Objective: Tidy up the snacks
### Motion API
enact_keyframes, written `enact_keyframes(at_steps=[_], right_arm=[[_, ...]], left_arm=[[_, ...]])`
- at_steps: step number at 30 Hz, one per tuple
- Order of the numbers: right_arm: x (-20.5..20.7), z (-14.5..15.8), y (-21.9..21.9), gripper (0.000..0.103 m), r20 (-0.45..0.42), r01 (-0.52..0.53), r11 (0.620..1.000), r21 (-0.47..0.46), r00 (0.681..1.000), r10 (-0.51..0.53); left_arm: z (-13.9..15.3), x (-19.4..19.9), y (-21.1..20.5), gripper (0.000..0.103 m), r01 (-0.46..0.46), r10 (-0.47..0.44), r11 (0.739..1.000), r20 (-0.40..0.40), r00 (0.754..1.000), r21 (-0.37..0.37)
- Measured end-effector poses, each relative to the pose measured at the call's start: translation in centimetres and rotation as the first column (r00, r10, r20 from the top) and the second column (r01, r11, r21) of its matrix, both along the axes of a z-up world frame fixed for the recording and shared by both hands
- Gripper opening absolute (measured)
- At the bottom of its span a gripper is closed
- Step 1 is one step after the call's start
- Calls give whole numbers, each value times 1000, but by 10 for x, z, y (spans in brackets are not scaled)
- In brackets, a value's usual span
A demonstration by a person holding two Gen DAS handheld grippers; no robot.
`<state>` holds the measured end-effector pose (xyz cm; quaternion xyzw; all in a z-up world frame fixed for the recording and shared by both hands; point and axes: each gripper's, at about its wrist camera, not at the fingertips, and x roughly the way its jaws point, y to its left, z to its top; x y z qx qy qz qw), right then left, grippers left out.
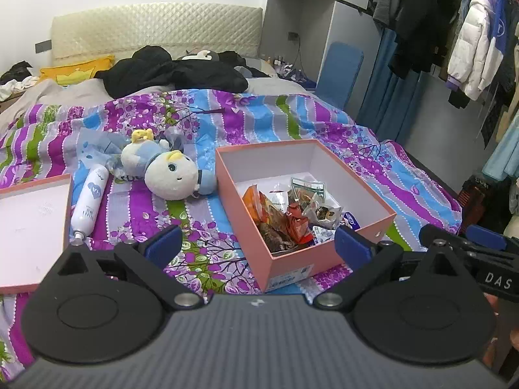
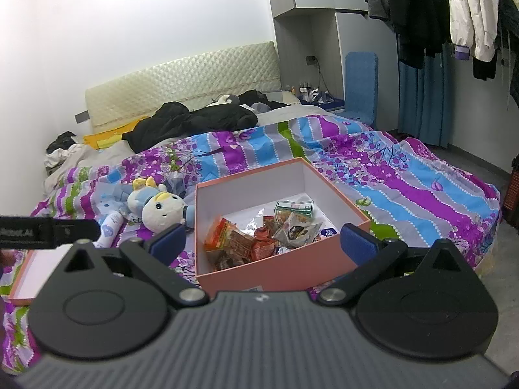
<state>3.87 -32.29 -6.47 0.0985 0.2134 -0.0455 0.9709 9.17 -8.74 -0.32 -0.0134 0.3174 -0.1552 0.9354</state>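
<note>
Across the bed's striped floral quilt (image 1: 246, 120) a pink box (image 1: 292, 259) is sitting, snack packets (image 1: 285, 214) piling inside it — its lid (image 1: 32, 227) is lying off to the left, beside a white spray bottle (image 1: 89, 201) and a plush doll (image 1: 168, 168). Both the left tongs (image 1: 256, 243) and the right tongs (image 2: 262, 240) are hanging released, gripping nothing.

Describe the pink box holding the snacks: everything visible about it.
The pink box is a square, open-topped carton, apparently cardboard, salmon pink outside and white inside. A printed label shows low on its near wall. It sits upright, lid off, on the striped floral bedspread, one corner toward the cameras. Snack packets are piled in its near half; the far part of the floor is bare. A plush toy lies just beside its left wall. A shallow pink lid lies apart at left. Neither gripper touches it.
</note>
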Motion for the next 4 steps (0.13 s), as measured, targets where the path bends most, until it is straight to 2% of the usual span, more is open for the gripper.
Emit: enact_keyframes(at_steps=[4], right_arm=[[0, 0, -2, 103, -2, 5, 1000, 5, 1000, -5]], left_arm=[[0, -4, 1, 101, -4, 4, 1000, 2, 1000, 0]])
